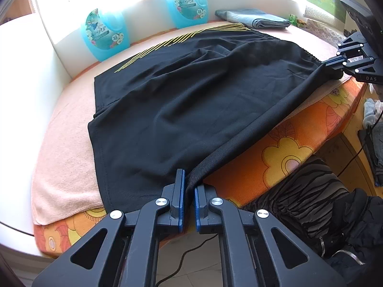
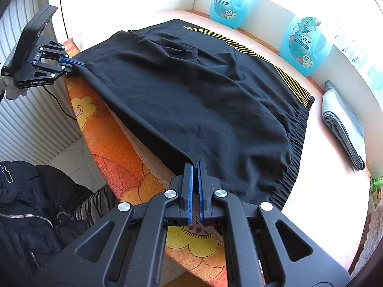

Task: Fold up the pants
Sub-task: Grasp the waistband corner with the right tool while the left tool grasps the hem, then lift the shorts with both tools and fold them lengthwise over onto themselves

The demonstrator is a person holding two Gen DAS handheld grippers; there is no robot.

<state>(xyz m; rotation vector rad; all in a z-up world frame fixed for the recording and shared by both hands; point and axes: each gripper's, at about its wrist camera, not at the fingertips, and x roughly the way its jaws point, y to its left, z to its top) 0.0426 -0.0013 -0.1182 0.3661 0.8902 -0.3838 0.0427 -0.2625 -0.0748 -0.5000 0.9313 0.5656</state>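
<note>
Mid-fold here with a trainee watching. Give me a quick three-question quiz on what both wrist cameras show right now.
1. True or false: both grippers are shut on the near edge of the black pants.
2. What lies folded at the far side of the table? A) a red towel B) jeans C) a white shirt
3. How many blue bottles stand behind the pants?

Key:
1. True: the left gripper and right gripper each pinch that edge.
2. B, the jeans.
3. Two blue bottles.
</note>
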